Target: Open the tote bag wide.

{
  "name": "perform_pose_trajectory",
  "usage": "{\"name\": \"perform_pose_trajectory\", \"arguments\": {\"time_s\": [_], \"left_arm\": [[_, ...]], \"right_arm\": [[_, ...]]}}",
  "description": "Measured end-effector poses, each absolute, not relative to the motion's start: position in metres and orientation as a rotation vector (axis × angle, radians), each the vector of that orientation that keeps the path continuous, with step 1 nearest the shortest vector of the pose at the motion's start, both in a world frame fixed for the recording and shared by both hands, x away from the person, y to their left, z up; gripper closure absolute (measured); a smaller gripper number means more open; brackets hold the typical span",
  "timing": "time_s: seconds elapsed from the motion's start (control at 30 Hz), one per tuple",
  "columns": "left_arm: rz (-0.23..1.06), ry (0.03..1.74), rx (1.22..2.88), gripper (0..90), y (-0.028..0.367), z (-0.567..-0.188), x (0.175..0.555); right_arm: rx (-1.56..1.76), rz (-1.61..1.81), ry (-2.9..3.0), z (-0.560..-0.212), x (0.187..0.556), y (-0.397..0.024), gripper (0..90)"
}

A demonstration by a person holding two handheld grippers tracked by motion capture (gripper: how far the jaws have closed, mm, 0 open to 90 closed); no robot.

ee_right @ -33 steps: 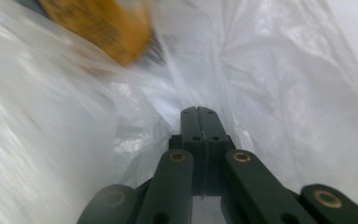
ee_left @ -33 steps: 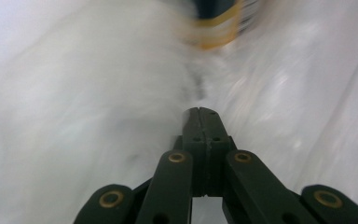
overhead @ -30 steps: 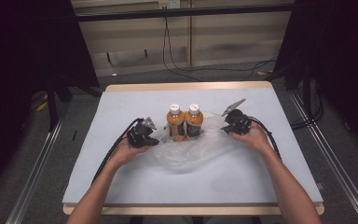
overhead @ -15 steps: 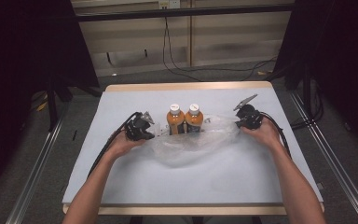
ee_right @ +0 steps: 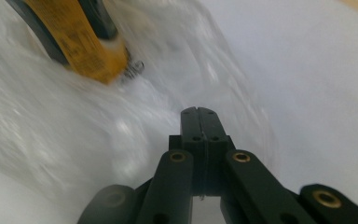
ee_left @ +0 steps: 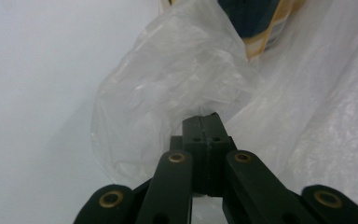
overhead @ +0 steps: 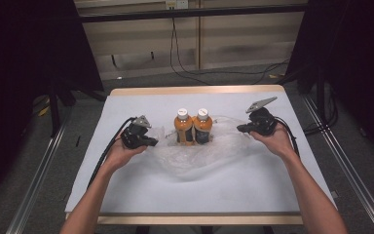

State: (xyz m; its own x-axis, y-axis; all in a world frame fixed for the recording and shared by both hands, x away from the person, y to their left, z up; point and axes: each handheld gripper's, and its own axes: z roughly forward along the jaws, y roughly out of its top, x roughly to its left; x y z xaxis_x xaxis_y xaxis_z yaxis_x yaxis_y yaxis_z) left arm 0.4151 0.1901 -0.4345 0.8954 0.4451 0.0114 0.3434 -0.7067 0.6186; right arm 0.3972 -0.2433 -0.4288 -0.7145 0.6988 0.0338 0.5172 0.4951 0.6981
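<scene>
Two orange bottles (overhead: 194, 127) upright mid-table, inside clear plastic bag (overhead: 195, 161). Left gripper (overhead: 152, 142) and right gripper (overhead: 241, 128) clamped on bag's opposite edges, mouth stretched wide. Bagging apparently done; probably left: gathering, closing or lifting the bag.

Bright, evenly lit table (overhead: 126, 195) amid dark surroundings; the right gripper view is motion-blurred.
</scene>
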Motion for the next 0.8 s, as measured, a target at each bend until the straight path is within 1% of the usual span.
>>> {"name": "perform_pose_trajectory", "arguments": {"time_s": [0.03,0.1,0.13,0.17,0.33,0.43,0.57,0.67,0.73,0.8], "left_arm": [[0.193,0.624,2.333,90.0,0.189,-0.431,0.411],[0.205,0.577,2.319,90.0,0.190,-0.422,0.409],[0.188,0.573,2.296,90.0,0.189,-0.418,0.407],[0.194,0.552,2.296,90.0,0.187,-0.415,0.406],[0.190,0.500,2.284,90.0,0.172,-0.404,0.402],[0.178,0.490,2.262,90.0,0.171,-0.400,0.403],[0.181,0.496,2.290,90.0,0.167,-0.407,0.406],[0.150,0.527,2.303,90.0,0.157,-0.421,0.412],[0.114,0.548,2.351,90.0,0.148,-0.433,0.416],[0.113,0.539,2.427,90.0,0.139,-0.447,0.420]], "right_arm": [[1.040,1.060,2.473,-0.425,0.396,-0.243,90.0],[1.024,1.139,2.460,-0.415,0.396,-0.240,90.0],[1.016,1.167,2.464,-0.412,0.395,-0.236,90.0],[1.000,1.151,2.483,-0.412,0.395,-0.230,90.0],[0.972,1.130,2.545,-0.424,0.400,-0.203,90.0],[0.961,1.110,2.575,-0.433,0.405,-0.189,90.0],[0.983,1.068,2.613,-0.450,0.414,-0.175,90.0],[0.988,1.019,2.653,-0.461,0.416,-0.169,90.0],[0.995,0.999,2.678,-0.466,0.414,-0.169,90.0],[0.994,0.934,2.728,-0.471,0.412,-0.169,90.0]]}}
